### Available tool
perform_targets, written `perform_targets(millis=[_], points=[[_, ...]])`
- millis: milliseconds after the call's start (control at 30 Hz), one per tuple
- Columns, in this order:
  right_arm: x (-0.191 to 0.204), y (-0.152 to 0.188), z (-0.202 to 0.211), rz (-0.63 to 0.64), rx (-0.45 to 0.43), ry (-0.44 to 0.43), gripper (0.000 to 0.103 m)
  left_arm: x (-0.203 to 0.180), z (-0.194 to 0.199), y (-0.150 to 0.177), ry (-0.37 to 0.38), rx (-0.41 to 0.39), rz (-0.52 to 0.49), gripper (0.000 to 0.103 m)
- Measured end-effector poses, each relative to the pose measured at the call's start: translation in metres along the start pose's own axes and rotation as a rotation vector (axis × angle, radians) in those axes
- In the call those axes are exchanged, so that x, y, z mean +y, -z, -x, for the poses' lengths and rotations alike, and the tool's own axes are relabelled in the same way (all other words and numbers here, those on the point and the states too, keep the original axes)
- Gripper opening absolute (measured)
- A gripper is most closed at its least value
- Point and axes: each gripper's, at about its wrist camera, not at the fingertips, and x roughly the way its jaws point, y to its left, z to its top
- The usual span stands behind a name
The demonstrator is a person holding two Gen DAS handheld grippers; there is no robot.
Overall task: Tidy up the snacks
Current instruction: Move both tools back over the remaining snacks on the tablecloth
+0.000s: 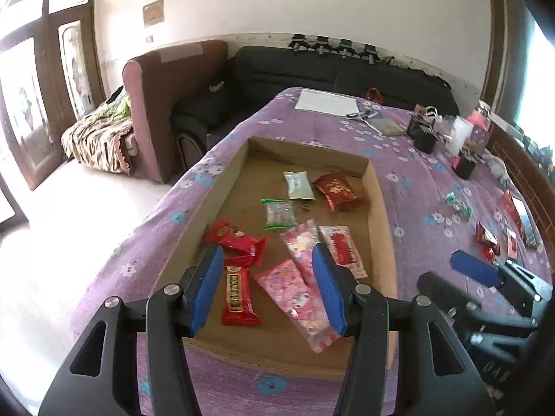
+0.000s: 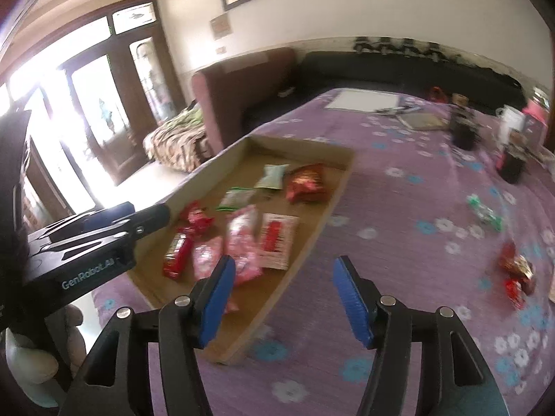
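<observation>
Eight snack packets are already gathered in the cardboard tray (image 1: pixel 378 204) on the purple flowered cloth (image 1: pixel 409 180), so most of the sorting is judged done. Read from left to right in the left wrist view, two red packets (image 1: pixel 239 239) lie at the tray's near left, a clear green-edged packet (image 1: pixel 279 213) sits behind them, two pink packets (image 1: pixel 301 242) overlap in the middle, a red-and-white sachet (image 1: pixel 341 246) is laid beside them, and a pale green packet (image 1: pixel 298 185) and a dark red bag (image 1: pixel 338 189) rest further back. The left gripper (image 1: pixel 267 284) is held above the tray's near end with its jaws apart and nothing between them. Right of the tray, loose snacks are left on the cloth: a green-wrapped sweet (image 2: pixel 484 213) and a small heap of red packets (image 2: pixel 517 274), well apart from the tray. The right gripper (image 2: pixel 284 298) is seen over the tray's right edge, jaws parted and empty. Those outliers are what appears to remain.
</observation>
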Motion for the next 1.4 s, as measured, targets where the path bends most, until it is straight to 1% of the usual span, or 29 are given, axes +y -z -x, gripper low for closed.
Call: perform_targets(millis=[300,500,600,700,767,800,833,867,933,1033,1100,1133,1233,1300,1400], points=[[-0.056,0.013,0.025,-0.112,-0.037,0.035,0.064,-0.04,0.003,0.002,-0.002,0.025,-0.088,0.052],[-0.088,0.023,0.041,-0.162,-0.055,0.069,0.064,-0.066,0.006,0.004,0.026,0.032,-0.13,0.052],[-0.113,0.026,0.055,-0.198,-0.078,0.109,0.064,-0.071,0.01,0.004,0.102,0.033,-0.107,0.052],[-0.151,0.029,0.072,-0.258,-0.099,0.182,0.064,-0.071,0.018,0.001,0.216,0.017,-0.072,0.052],[-0.179,0.033,0.084,-0.303,-0.105,0.239,0.064,-0.073,0.02,0.0,0.261,0.008,-0.064,0.053],[-0.197,0.036,0.091,-0.334,-0.107,0.278,0.064,-0.077,0.021,0.0,0.269,0.004,-0.077,0.062],[-0.209,0.038,0.096,-0.355,-0.107,0.299,0.064,-0.08,0.021,0.001,0.266,0.003,-0.09,0.073],[-0.222,0.041,0.1,-0.381,-0.109,0.318,0.064,-0.085,0.021,0.002,0.261,-0.002,-0.103,0.074],[-0.247,0.047,0.108,-0.439,-0.112,0.349,0.064,-0.093,0.023,0.005,0.281,-0.016,-0.123,0.074],[-0.271,0.05,0.114,-0.493,-0.117,0.379,0.064,-0.108,0.023,0.009,0.368,0.017,-0.159,0.074],[-0.28,0.046,0.111,-0.495,-0.108,0.386,0.064,-0.116,0.02,0.011,0.427,0.061,-0.166,0.074],[-0.281,0.043,0.106,-0.492,-0.098,0.381,0.064,-0.119,0.018,0.013,0.441,0.078,-0.166,0.074],[-0.278,0.029,0.083,-0.469,-0.064,0.334,0.064,-0.125,0.013,0.015,0.439,0.101,-0.167,0.074],[-0.274,0.015,0.057,-0.43,-0.028,0.294,0.064,-0.128,0.011,0.016,0.43,0.113,-0.166,0.074],[-0.271,0.004,0.026,-0.392,0.014,0.283,0.064,-0.129,0.013,0.016,0.418,0.115,-0.165,0.074]])
